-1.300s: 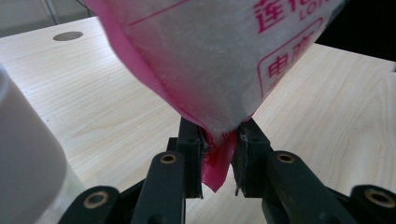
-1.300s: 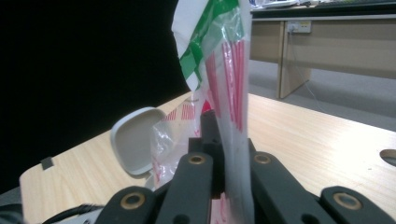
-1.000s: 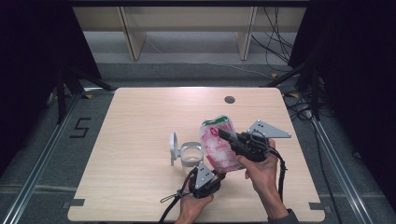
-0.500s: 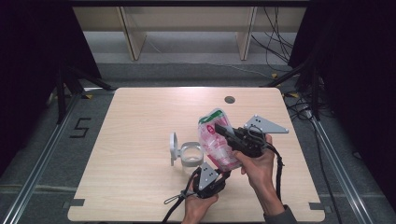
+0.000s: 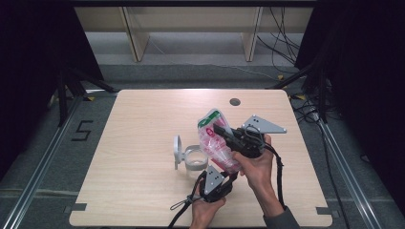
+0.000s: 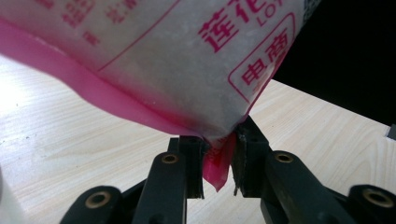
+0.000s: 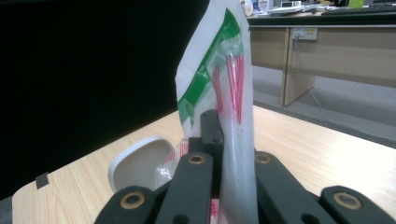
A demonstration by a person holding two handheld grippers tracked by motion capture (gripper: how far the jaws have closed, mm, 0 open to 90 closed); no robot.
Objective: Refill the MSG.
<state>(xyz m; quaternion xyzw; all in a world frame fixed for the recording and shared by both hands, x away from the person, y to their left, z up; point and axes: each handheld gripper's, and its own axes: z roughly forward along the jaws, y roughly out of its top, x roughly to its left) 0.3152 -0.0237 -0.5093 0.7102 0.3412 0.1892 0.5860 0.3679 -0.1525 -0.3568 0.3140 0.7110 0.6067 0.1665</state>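
High view: fixed above the near table (image 5: pixel 143 143) edge, facing forward and down, far enough to take in the whole top. Left gripper view: sits very close under the pink bag (image 6: pixel 177 60), lens looking up along its jaws, probably tilted. Right gripper view: close, level across the tabletop. All three share the bag.

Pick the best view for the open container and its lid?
High view. It shows the clear container standing on the table with its white lid flipped up, left of the pink bag. The right gripper view gives just the lid; the left gripper view shows bag and table.
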